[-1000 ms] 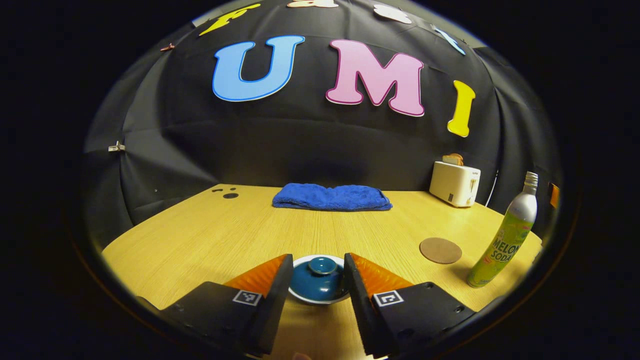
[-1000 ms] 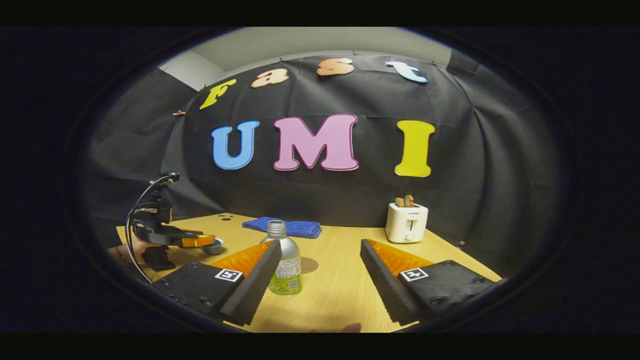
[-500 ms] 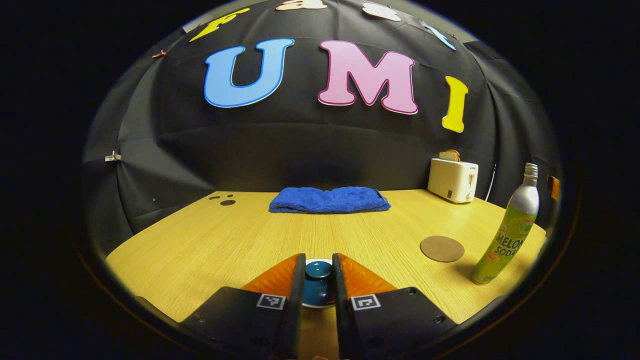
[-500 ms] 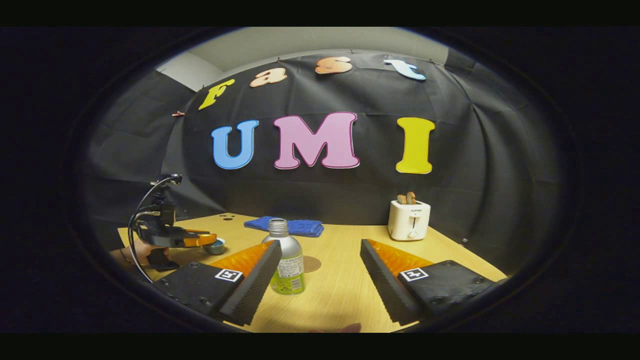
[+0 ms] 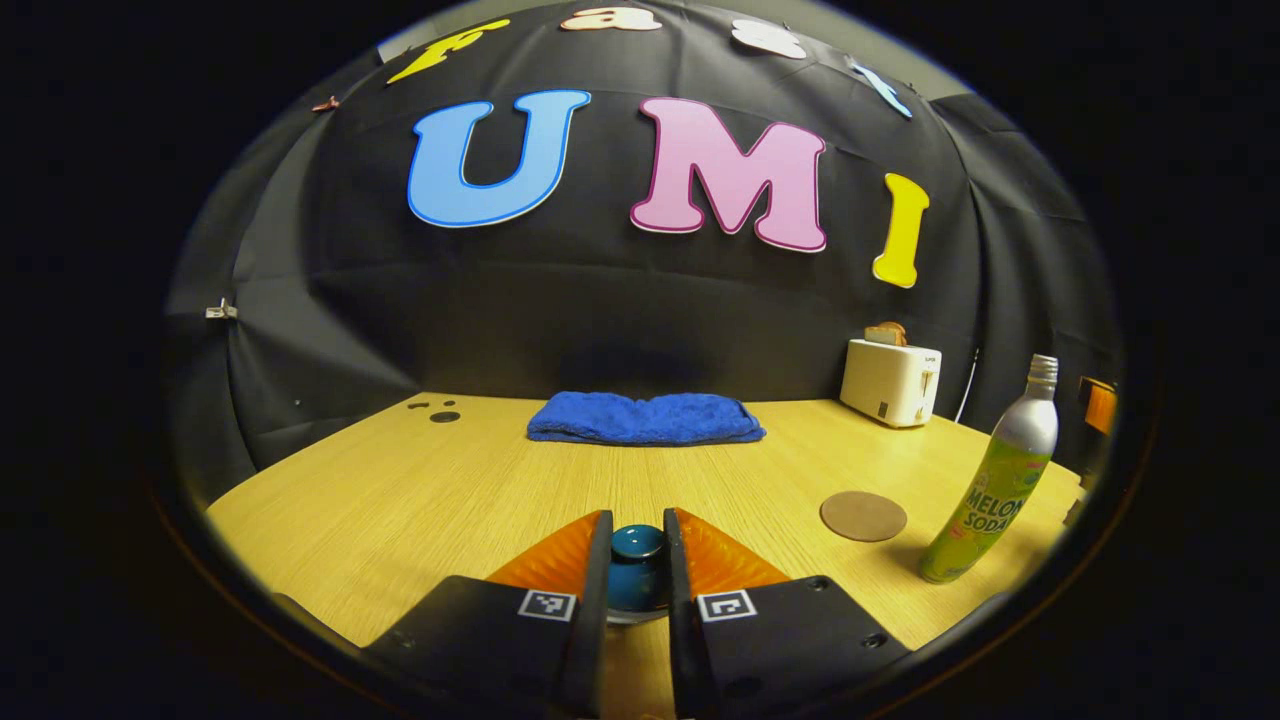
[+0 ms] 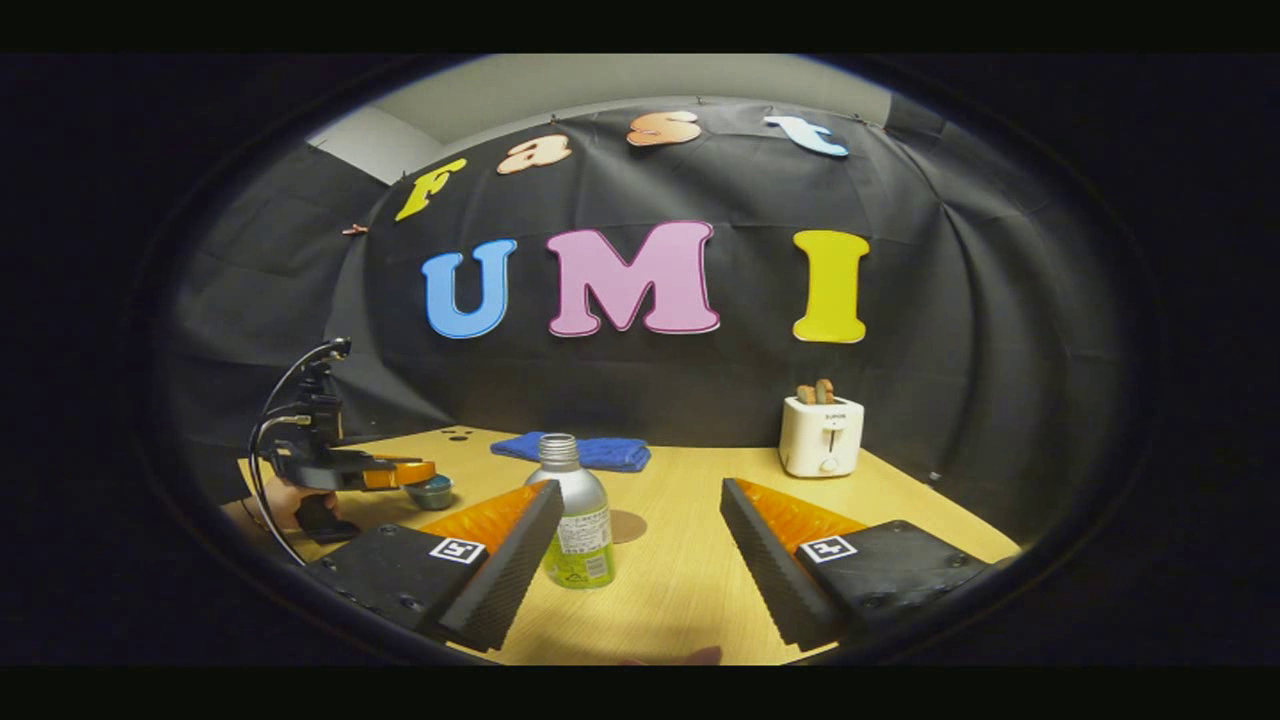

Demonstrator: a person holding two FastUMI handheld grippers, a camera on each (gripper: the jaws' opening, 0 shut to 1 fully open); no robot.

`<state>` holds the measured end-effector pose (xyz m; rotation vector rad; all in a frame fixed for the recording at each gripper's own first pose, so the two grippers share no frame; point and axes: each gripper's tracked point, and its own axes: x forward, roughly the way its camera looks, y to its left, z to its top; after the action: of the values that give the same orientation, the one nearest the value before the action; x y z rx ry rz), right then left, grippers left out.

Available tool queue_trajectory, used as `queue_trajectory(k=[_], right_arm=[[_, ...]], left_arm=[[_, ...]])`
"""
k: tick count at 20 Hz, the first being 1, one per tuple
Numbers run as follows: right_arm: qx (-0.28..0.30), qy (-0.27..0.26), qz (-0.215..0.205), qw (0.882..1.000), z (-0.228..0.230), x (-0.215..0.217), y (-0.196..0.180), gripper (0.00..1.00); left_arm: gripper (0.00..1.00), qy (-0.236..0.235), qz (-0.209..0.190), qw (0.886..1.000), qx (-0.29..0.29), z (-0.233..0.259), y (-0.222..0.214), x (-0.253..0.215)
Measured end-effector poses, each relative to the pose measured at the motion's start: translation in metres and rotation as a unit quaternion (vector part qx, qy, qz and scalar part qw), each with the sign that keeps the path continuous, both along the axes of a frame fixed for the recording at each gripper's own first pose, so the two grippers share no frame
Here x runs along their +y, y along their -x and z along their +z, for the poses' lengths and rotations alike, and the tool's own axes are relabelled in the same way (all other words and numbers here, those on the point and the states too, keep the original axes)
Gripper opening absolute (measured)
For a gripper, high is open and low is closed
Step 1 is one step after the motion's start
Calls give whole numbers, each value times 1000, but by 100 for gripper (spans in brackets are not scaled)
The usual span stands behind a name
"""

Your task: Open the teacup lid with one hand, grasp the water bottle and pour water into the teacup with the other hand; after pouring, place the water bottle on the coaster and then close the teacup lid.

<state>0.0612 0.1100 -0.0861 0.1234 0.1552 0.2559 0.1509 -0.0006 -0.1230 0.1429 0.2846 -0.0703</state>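
**A:** While your left gripper (image 5: 637, 560) sits low over the wooden table (image 5: 400, 500), its two fingers are drawn in narrow on the knob of the teal teacup lid (image 5: 637, 545), one pressing on each side. What lies to the right of it?

**B:** Moving right in your left gripper view, a folded blue towel (image 5: 645, 418) lies at the back of the table, then a round brown coaster (image 5: 863, 516), bare, and a cream toaster (image 5: 888, 380) by the booth wall. Your water bottle (image 5: 990, 480) stands upright near the right edge, just beside the coaster but off it.

**A:** And your other hand?

**B:** From your right gripper view, your left gripper shows far left with a hand (image 6: 285, 500) holding it and the teacup (image 6: 432, 491) under its tips. Your right gripper (image 6: 640, 560) is spread wide and holds nothing; the bottle stands ahead, close to its left finger, uncapped, apart from both fingers.
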Motion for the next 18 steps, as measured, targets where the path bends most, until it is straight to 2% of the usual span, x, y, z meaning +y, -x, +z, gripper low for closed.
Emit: queue_trajectory(k=[1, 2, 4, 5, 9, 14, 18], right_arm=[[4, -4, 3, 1000, -2, 3, -1, 98], [7, -9, 8, 1000, -4, 7, 0, 98], [9, -13, 15, 1000, -8, 13, -1, 98], [10, -13, 19, 1000, -11, 16, -1, 98], [19, -7, 32, 999, -24, 31, -5, 98], [38, -19, 37, 998, -44, 45, -13, 98], [50, -21, 47, 997, -56, 60, -21, 99]], left_arm=[[33, 9, 0, 1000, -2, 3, 1, -1], [30, 17, 0, 1000, -6, 6, 2, 0], [33, 31, 3, 999, -21, 20, 8, 2], [30, 39, 4, 999, -32, 28, 12, 4], [30, 64, 10, 996, -68, 60, 32, 14], [30, 78, 21, 992, -96, 87, 57, 25], [30, 86, 24, 991, -98, 89, 69, 31]])
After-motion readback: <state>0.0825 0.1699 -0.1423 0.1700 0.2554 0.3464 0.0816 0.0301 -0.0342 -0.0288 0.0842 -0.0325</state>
